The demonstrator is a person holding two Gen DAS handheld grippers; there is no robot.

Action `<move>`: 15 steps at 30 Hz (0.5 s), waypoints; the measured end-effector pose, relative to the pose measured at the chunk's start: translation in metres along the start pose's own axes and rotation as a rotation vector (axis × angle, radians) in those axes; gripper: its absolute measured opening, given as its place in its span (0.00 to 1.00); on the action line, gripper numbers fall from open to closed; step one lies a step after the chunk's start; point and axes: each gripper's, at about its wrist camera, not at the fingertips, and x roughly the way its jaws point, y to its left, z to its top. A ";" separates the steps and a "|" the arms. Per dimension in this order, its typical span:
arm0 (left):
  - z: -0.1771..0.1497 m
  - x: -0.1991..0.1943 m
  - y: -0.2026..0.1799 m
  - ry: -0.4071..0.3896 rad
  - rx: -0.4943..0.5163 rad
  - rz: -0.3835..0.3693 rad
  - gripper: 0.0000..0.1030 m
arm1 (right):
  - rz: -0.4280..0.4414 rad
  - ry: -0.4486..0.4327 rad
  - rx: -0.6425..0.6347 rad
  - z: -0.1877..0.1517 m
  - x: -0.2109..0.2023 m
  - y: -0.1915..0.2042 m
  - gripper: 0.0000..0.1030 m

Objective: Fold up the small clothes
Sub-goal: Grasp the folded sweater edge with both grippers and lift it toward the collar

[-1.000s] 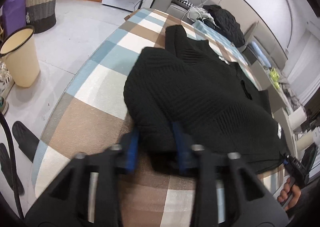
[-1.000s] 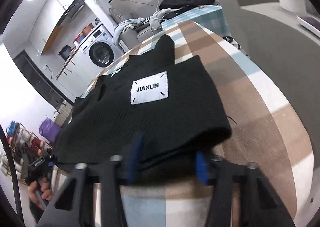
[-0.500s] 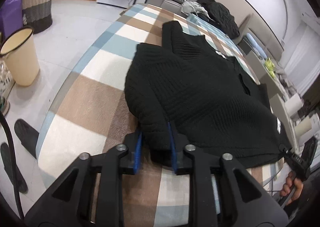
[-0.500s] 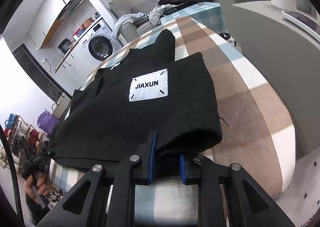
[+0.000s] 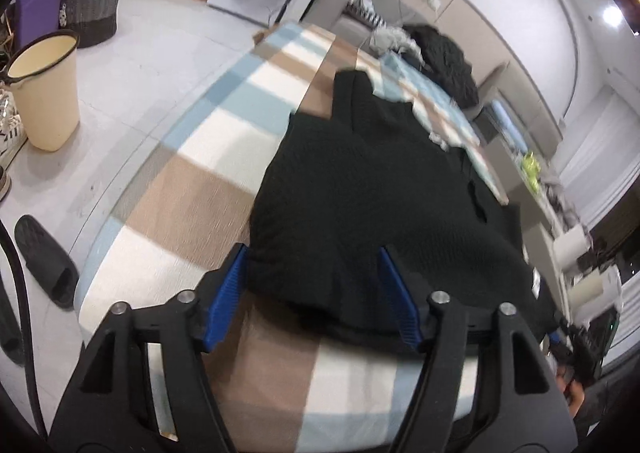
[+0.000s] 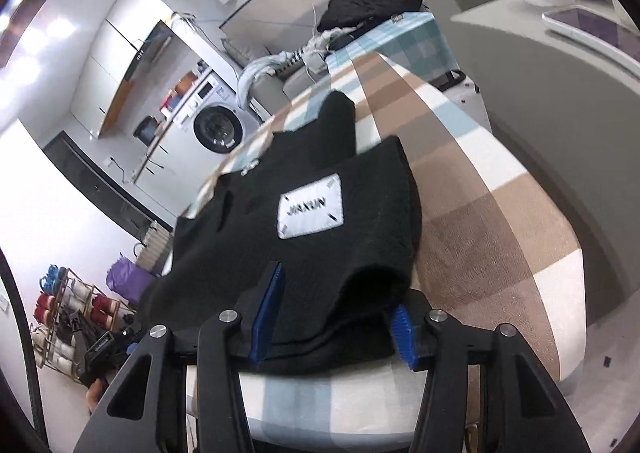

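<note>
Black knit sweater (image 5: 372, 205) lying on the checked tablecloth (image 5: 192, 205), doubled over toward the near table edge, with the white label (image 6: 310, 207) facing up on top. One sleeve poking out past the far side of the sweater. Left gripper (image 5: 316, 293) spread, jaws just opened, near hem lying loose between the blue pads (image 5: 228, 289), not pinched. Right gripper (image 6: 332, 317) likewise parted, just opened, the sweater's near corner resting between its pads without pressure. First fold apparently laid down and released. Probably left: tucking in the stray sleeve, folding again into a compact bundle, then the dark garments (image 6: 372, 1) heaped beyond the sweater.
</note>
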 end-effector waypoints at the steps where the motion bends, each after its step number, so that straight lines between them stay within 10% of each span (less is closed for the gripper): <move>1: 0.001 -0.002 -0.003 -0.015 0.005 -0.008 0.47 | 0.008 -0.008 0.001 0.000 -0.002 0.001 0.50; 7: 0.007 0.001 -0.005 -0.040 -0.005 0.035 0.15 | 0.021 -0.045 0.036 0.001 -0.003 0.001 0.49; 15: 0.011 -0.012 -0.008 -0.090 -0.018 0.011 0.09 | 0.020 -0.050 0.117 0.008 0.001 -0.011 0.19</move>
